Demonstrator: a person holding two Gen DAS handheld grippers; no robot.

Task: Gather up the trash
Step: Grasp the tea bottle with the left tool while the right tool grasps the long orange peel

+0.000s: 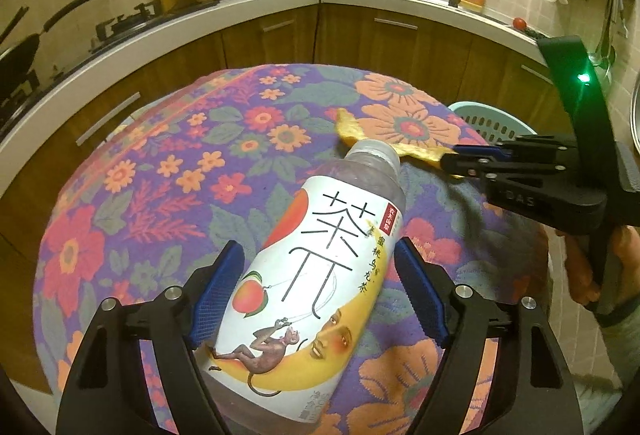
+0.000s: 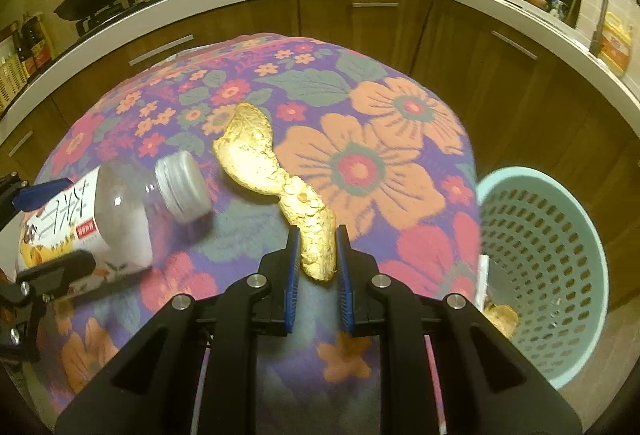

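Left gripper point(image 1: 320, 291) straddles a tea bottle point(image 1: 316, 271) lying on its side on the flower-patterned tablecloth point(image 1: 168, 163), cap pointing away; the blue pad point(image 1: 218, 285) on one side touches the label, the other stands just clear, so the jaws are spread around it, not clamped. Right gripper point(image 2: 316, 259) pinches the near end of a yellow peel point(image 2: 260, 159), jaws nearly together, the rest of the strip hanging out ahead above the cloth, just beside the bottle cap point(image 2: 182, 187). Mint perforated basket point(image 2: 560, 275) stands beside the table, scraps visible at its bottom.
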